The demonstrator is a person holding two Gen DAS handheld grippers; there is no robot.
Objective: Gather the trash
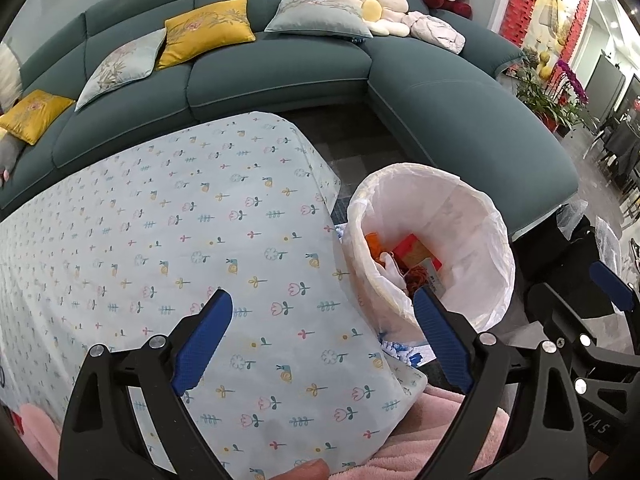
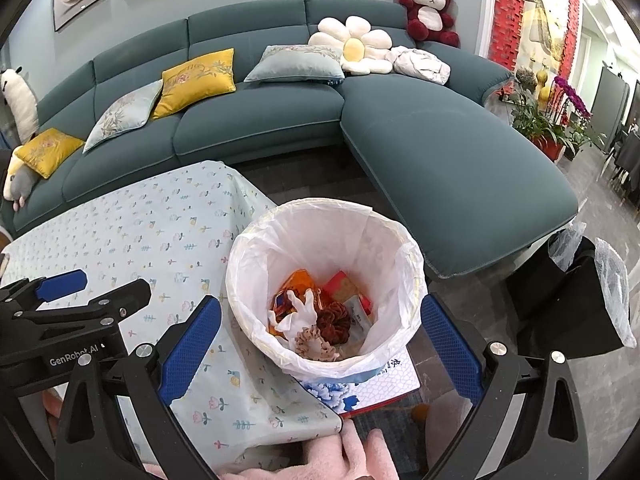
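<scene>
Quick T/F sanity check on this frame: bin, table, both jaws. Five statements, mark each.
1. The trash bin has a white liner. True.
2. The bin is empty. False: it holds trash, including an orange wrapper and a red box.
3. The right gripper has its jaws shut on an item. False: the jaws are open and hold nothing.
4. The left gripper is open above the tablecloth. True.
5. The bin stands on the sofa. False: it stands low beside the table.
</scene>
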